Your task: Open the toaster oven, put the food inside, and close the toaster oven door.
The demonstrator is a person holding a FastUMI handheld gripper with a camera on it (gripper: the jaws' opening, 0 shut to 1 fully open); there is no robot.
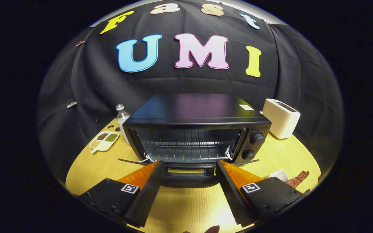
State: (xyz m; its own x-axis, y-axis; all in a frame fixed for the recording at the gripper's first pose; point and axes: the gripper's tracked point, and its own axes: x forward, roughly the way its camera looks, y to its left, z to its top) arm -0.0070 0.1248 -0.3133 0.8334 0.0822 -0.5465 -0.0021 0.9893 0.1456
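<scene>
Tabletop (pixel 108 168) — toaster oven (pixel 196 129) beyond spread tool (pixel 189 168)

My right finger (pixel 235 187) hides most of the white cup (pixel 280 174) near the table's (pixel 186 207) right edge. My spread jaws cover the lowered oven door's (pixel 189 176) outer corners. The divided dish's (pixel 104 141) contents are too small to identify.

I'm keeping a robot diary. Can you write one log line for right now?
oven: door open, rack bare | gripper: open, at door edge, holding nothing | food: on table, right of fingers | next: pick up food
</scene>
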